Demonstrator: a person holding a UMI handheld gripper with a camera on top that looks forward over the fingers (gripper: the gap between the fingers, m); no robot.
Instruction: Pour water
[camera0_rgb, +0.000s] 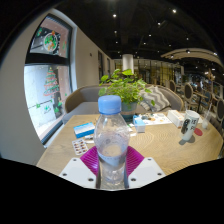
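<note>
My claw (112, 172) had the water bottle (112, 140) standing upright between its two fingers, the magenta pads (92, 158) showing at either side of the bottle's lower half. The bottle hid the inner faces where pad met plastic, so I could not tell whether both fingers pressed on it or only stood about it. Its base was cut off below my fingers, and I could not see whether it rested on the wooden table (160, 145). The blue cap (109, 102) was on, and the clear body showed a label I could not read.

Beyond the bottle, a leafy green plant (125, 88) sat at the table's middle, its pot hidden behind the bottle's shoulder. A small blue box (84, 129) lay to one side, and to the other a scatter of small items (185, 122) too tiny to name. A window (47, 85) stood off past the table's edge.
</note>
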